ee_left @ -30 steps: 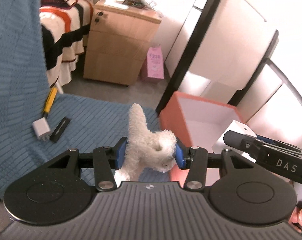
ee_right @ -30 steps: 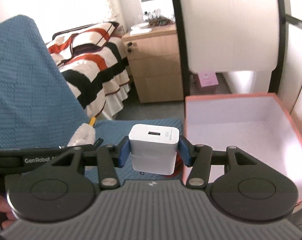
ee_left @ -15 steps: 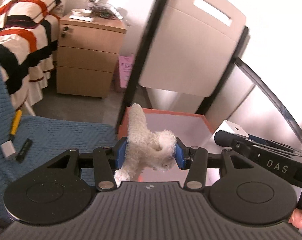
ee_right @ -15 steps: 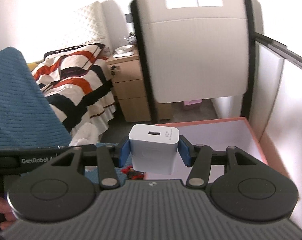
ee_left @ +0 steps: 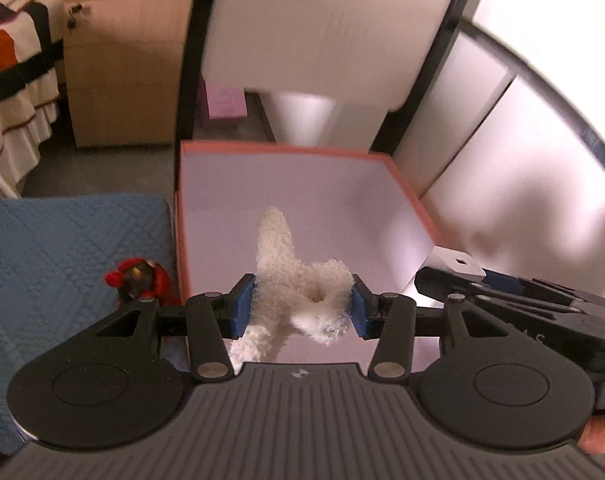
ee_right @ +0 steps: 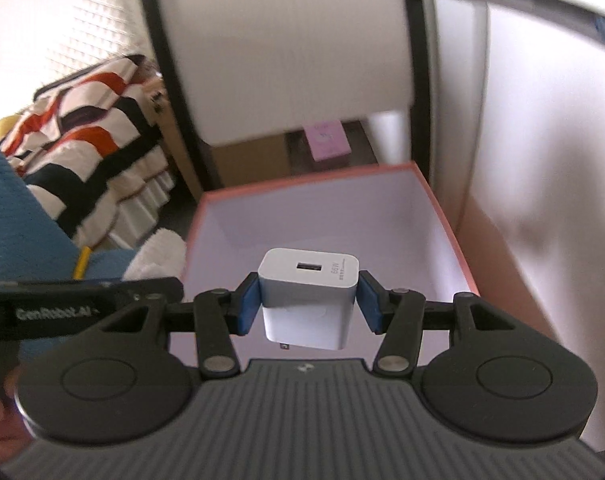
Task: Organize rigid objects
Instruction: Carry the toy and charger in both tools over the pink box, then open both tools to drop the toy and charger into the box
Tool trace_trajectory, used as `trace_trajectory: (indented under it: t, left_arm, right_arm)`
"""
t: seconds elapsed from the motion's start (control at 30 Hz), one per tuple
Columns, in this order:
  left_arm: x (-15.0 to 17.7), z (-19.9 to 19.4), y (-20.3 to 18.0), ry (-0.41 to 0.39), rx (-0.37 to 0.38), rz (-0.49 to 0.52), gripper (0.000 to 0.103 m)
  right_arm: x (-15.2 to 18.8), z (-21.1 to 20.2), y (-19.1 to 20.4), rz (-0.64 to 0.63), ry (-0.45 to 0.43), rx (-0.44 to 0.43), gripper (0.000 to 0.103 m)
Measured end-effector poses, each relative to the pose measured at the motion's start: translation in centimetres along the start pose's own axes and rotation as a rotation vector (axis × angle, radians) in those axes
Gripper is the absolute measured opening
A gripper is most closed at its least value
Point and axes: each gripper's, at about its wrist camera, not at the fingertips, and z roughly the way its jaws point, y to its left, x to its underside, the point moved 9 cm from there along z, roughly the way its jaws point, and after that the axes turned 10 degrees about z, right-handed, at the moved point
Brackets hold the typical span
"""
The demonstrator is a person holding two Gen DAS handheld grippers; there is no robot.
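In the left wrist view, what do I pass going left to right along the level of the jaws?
Blue quilted cushion → red toy → white fluffy toy held in the left gripper over the orange box → white charger in the right gripper.

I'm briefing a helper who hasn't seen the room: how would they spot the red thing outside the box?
Find the open pink box beside the blue quilted cushion. On the cushion, against the box's left wall, lies a small red toy with a dark shiny middle, the only red item there.
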Motion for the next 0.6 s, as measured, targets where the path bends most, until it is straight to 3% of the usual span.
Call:
trace_trajectory:
  t: [0.33,0.6]
  left_arm:
    - [1.1,6.6,-1.9,0.095,0.011,0.019,0.055]
    - [2.2,8.8,-1.3,0.142,-0.006,0.018,0.055]
  right_arm:
    - [3.0,4.8,-5.2,0.066,0.12,0.055,0.055]
    - [4.8,8.1,-6.7,0.081,0.195,0.075,0.055]
